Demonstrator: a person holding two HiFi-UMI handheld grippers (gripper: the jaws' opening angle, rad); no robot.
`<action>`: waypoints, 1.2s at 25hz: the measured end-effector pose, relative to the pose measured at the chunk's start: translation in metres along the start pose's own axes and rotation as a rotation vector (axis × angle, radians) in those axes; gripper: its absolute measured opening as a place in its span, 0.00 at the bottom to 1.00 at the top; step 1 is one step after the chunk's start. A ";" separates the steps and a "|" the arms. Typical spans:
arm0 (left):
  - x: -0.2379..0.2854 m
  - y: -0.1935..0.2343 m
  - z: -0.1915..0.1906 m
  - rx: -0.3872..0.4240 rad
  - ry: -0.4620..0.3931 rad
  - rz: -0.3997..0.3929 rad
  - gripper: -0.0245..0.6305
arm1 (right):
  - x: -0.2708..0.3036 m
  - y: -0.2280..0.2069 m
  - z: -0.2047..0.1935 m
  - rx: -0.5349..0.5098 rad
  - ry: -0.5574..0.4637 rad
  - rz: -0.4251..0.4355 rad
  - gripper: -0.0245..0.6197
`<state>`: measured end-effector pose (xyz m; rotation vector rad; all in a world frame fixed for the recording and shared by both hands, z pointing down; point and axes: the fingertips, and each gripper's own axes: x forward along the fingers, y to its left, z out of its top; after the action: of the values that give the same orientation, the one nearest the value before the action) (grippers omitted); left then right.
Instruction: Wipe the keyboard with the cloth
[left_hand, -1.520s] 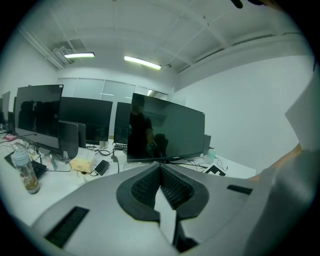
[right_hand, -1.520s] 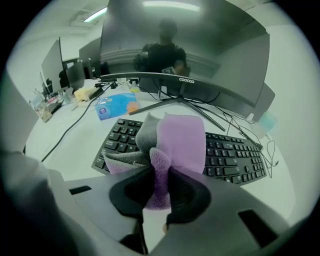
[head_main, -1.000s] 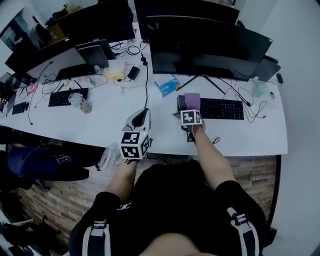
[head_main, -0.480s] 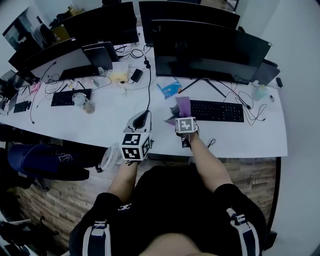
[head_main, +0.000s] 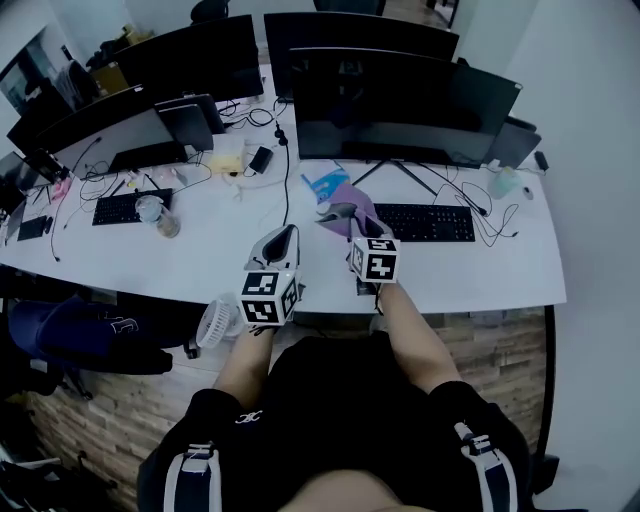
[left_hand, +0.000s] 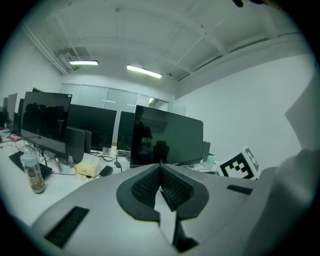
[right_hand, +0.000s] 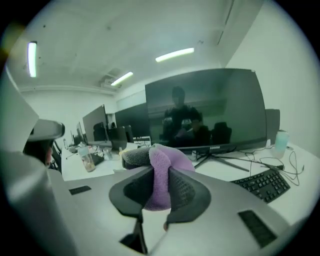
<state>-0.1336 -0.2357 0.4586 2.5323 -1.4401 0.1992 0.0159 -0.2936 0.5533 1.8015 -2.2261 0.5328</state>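
1. the right gripper (right_hand: 159, 189) was clamped on the purple cloth (right_hand: 161, 172), seemingly lifted just off the left end of the keyboard (head_main: 425, 222); the wiping probably remained to do.
2. the left gripper (left_hand: 160, 182) had its jaws together on nothing, over the front edge of the desk (head_main: 480, 275).
3. cables (head_main: 490, 215) crowded the right end of the keyboard; the desk in front of it was free.

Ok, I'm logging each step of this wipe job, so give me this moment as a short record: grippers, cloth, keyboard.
left gripper: jaws together, nothing between them, near the front edge of the desk
right gripper: shut on the cloth
cloth: purple, bunched between the jaws, off the left end of the keyboard, not on its keys
keyboard: black, flat on the white desk before a dark monitor
wiping: not under way at this moment
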 end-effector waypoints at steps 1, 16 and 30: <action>0.000 -0.003 0.001 0.000 -0.006 -0.008 0.06 | -0.011 -0.002 0.012 0.002 -0.043 -0.007 0.18; 0.017 -0.078 0.031 0.055 -0.062 -0.202 0.06 | -0.190 -0.067 0.101 0.029 -0.514 -0.220 0.18; 0.028 -0.108 0.037 0.082 -0.069 -0.269 0.06 | -0.209 -0.079 0.091 0.036 -0.510 -0.266 0.18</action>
<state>-0.0264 -0.2148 0.4157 2.7901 -1.1176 0.1284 0.1434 -0.1595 0.3985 2.4201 -2.2115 0.0598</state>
